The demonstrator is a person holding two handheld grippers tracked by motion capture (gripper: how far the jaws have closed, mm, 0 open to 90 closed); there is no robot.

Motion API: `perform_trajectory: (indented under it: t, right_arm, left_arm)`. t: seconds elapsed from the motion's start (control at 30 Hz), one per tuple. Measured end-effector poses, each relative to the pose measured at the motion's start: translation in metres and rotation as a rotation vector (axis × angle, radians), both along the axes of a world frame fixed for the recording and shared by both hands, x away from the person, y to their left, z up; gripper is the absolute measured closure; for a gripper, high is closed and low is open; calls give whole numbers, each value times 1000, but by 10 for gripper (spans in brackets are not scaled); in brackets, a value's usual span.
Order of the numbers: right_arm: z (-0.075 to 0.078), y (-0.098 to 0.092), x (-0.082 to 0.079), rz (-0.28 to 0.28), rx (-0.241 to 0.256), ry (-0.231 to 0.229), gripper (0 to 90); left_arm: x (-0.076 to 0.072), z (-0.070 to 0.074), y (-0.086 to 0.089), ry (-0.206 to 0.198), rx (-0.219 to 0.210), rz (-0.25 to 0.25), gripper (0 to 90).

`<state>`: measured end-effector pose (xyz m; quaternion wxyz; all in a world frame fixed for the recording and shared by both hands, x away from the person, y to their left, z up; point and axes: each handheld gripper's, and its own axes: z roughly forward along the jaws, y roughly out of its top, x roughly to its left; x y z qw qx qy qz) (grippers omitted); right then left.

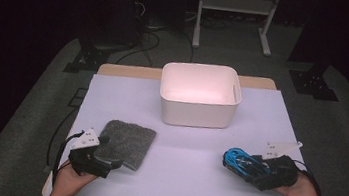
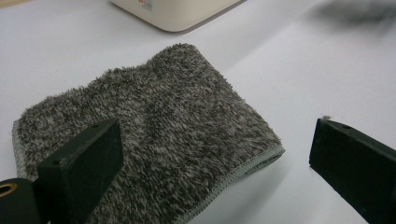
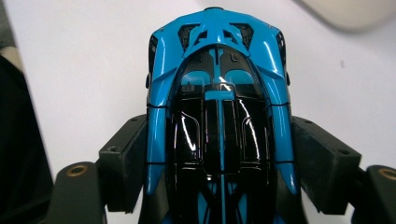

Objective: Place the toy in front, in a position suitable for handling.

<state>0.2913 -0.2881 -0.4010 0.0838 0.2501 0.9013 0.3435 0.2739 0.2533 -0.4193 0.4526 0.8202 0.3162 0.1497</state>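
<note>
Right tool (image 1: 249, 168) is clamped on the blue toy car (image 1: 241, 162), lower right of the frame. Left tool (image 1: 104, 162) gapes over the grey towel (image 1: 127, 141) (lower left). Next up, probably: carry it to the white bin (image 1: 196, 111).

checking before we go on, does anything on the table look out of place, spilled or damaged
Nothing stands out. The grey towel lies folded flat, the white bin sits upright, and the blue toy car looks intact between the jaws of the right claw. The left claw is open over the towel's edge.
</note>
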Motion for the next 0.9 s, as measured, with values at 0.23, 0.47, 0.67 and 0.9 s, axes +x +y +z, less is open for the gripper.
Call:
perform_trajectory:
  t: [0.23, 0.47, 0.67, 0.9]
  right_arm:
    - [26, 33, 8, 102, -16, -19, 254]
    - [37, 90, 17, 270, -77, -21, 254]
    - [30, 122, 23, 350, -92, -3, 254]
    - [-1, 151, 34, 428, -120, 40, 253]
  left_arm:
    - [-1, 0, 0, -1, 3, -5, 21]
    - [-1, 0, -1, -6, 12, -10, 21]
    - [-1, 0, -1, -3, 13, -13, 21]
    - [-1, -1, -4, 3, 28, -27, 22]
